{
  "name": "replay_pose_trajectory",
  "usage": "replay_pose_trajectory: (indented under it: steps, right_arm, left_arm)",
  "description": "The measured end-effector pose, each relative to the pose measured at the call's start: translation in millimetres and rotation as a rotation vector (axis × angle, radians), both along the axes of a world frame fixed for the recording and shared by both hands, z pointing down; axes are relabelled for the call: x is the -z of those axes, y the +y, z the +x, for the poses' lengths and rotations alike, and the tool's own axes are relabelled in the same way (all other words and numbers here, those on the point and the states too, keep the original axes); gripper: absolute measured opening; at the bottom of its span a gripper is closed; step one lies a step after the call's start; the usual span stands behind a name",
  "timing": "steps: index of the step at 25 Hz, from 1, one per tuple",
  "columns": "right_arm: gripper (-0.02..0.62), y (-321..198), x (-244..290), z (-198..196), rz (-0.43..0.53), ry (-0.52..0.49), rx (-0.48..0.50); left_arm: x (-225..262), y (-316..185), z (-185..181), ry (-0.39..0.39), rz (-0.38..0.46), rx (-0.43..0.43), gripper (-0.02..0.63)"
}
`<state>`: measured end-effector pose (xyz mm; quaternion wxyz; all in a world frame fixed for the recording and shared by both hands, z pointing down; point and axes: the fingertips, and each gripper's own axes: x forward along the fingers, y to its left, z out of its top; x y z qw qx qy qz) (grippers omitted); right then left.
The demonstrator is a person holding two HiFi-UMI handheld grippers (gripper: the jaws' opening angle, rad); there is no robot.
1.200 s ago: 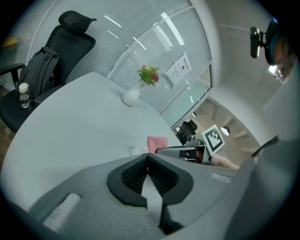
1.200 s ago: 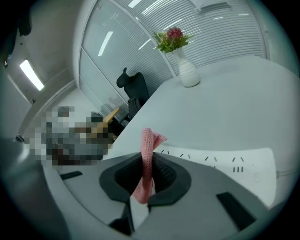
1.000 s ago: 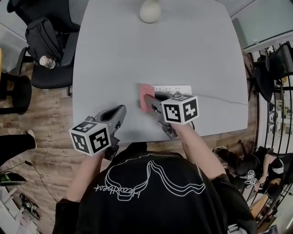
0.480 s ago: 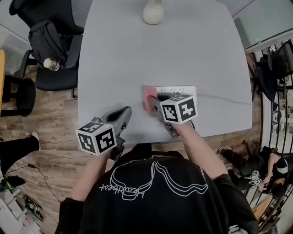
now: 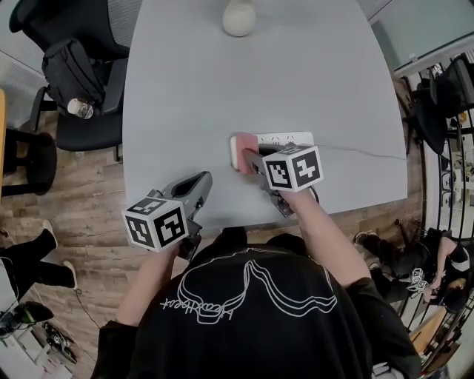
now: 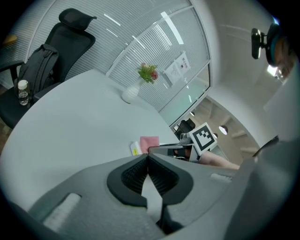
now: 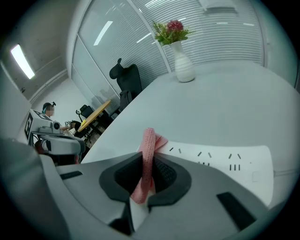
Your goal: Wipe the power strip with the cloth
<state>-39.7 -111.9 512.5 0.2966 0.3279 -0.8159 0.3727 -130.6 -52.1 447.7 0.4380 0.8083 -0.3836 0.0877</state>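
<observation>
A white power strip (image 5: 285, 138) (image 7: 220, 159) lies on the grey table (image 5: 252, 81), its cord (image 5: 355, 154) running right. My right gripper (image 5: 252, 160) (image 7: 147, 161) is shut on a folded pink cloth (image 5: 245, 150) (image 7: 149, 152), which rests on the strip's left part; the strip's left end (image 5: 234, 150) shows beyond the cloth. In the left gripper view the cloth (image 6: 150, 142) and the strip's end (image 6: 135, 148) are small and far. My left gripper (image 5: 201, 181) (image 6: 147, 161) is shut and empty, near the table's front edge, well left of the strip.
A white vase (image 5: 239, 18) (image 7: 183, 65) with flowers stands at the table's far edge. A black office chair (image 5: 81, 81) with a backpack and a bottle (image 5: 78, 108) is to the left of the table. The table's front edge (image 5: 244, 219) runs close to the grippers.
The right gripper has dragged the pink cloth a little to the right along the strip, uncovering the strip's left end. The left gripper has stayed where it was.
</observation>
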Motion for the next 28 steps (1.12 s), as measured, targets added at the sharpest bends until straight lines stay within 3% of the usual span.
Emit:
replay_pose_trajectory:
  steps: [14, 28]
  right_arm:
    - [0.047, -3, 1, 47, 0.024, 0.035, -0.108]
    - [0.049, -5, 0, 124, 0.03, 0.093, -0.241]
  left_arm:
    - [-2, 4, -5, 0.0, 0.011, 0.009, 0.014]
    - [5, -5, -1, 0.013, 0.036, -0.001, 0.014]
